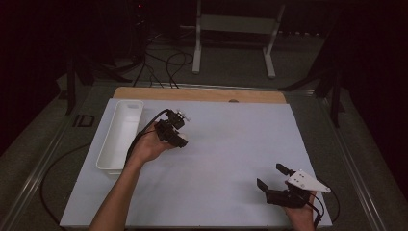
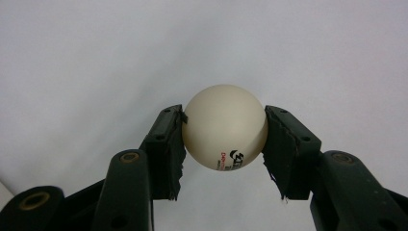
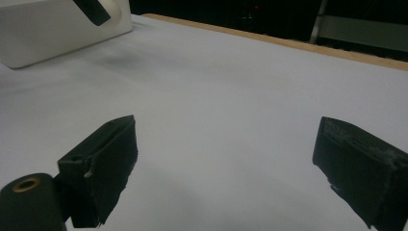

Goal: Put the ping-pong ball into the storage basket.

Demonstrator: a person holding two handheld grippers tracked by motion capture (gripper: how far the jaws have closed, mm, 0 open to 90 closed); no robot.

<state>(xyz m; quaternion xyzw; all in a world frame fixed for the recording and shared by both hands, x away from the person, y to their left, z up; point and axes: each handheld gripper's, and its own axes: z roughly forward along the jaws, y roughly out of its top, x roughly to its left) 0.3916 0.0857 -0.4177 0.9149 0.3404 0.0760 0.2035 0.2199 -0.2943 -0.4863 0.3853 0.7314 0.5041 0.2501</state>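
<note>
Nearby, white tray (image 1: 120,134) left of ball (image 2: 225,126)

Dim, soft overhead light; dark, murky surroundings.

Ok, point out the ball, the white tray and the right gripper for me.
ball (image 2: 224,127): left gripper view, middle of its cream surface.
white tray (image 1: 107,148): high view, left wall.
right gripper (image 1: 272,176): high view, midway between its open fingertips.
</note>
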